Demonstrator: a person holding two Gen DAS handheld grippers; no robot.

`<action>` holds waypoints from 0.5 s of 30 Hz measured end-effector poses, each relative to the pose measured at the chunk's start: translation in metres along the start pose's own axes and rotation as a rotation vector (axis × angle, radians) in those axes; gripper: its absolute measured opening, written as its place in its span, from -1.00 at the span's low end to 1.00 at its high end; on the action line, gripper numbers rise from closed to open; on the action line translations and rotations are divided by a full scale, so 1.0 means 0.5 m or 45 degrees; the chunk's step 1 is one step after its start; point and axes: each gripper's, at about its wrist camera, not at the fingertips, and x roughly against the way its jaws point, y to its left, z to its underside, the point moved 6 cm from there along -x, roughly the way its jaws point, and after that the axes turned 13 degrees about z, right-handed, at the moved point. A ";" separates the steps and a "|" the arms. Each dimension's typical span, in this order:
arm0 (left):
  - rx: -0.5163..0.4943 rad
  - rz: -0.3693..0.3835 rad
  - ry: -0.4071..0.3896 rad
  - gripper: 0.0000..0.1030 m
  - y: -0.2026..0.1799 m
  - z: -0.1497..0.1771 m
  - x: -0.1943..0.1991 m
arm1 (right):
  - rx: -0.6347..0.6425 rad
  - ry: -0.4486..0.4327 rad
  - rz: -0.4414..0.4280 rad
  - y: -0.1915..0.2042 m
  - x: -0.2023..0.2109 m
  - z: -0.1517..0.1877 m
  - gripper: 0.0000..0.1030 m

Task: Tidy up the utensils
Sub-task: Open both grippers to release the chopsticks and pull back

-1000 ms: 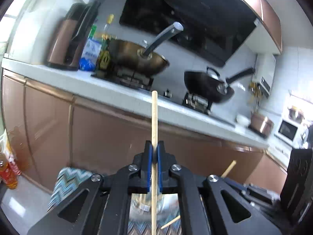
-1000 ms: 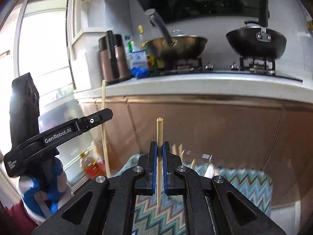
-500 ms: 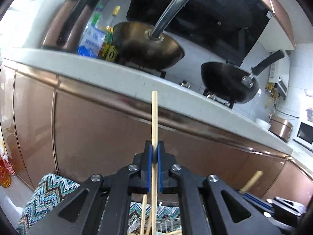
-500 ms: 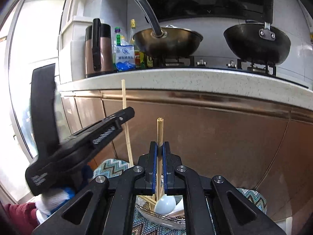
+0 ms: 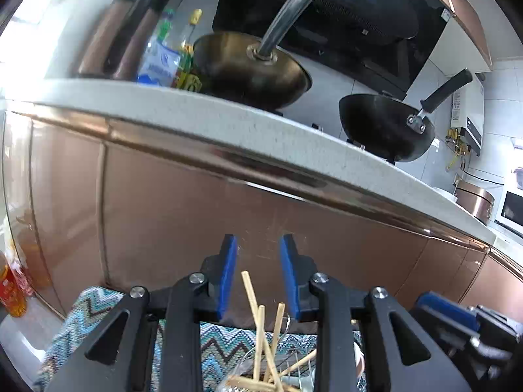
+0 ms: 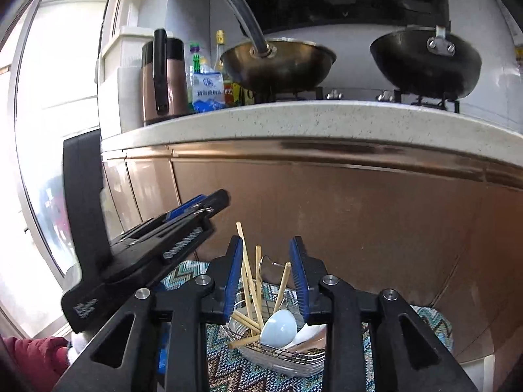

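Several wooden chopsticks (image 6: pixel 250 281) stand and lean in a wire basket (image 6: pixel 278 357) on a zigzag-patterned mat (image 6: pixel 228 372); they also show in the left wrist view (image 5: pixel 260 339). A white ceramic spoon (image 6: pixel 279 328) lies in the basket. My right gripper (image 6: pixel 266 274) is open and empty, just above the basket, with chopstick tops between its blue pads. My left gripper (image 5: pixel 255 272) is open and empty above the same chopsticks; it also shows at the left of the right wrist view (image 6: pixel 196 209).
A copper-coloured cabinet front (image 6: pixel 359 212) rises just behind the mat under a speckled counter edge (image 6: pixel 310 121). Two woks (image 6: pixel 278 65) (image 6: pixel 425 62), a thermos (image 6: pixel 163 78) and bottles stand on the counter. A red bottle (image 5: pixel 11 290) stands on the floor at left.
Both grippers lowered toward the basket and opened; the chopstick each one held has dropped in among the others.
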 end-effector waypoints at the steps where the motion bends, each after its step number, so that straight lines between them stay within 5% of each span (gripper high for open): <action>1: -0.012 -0.009 0.002 -0.47 -0.001 -0.004 0.012 | -0.011 -0.007 0.006 -0.002 0.013 -0.004 -0.39; 15: -0.156 -0.131 0.057 -0.24 -0.062 -0.025 0.272 | -0.030 -0.118 0.207 -0.024 0.245 0.000 -0.04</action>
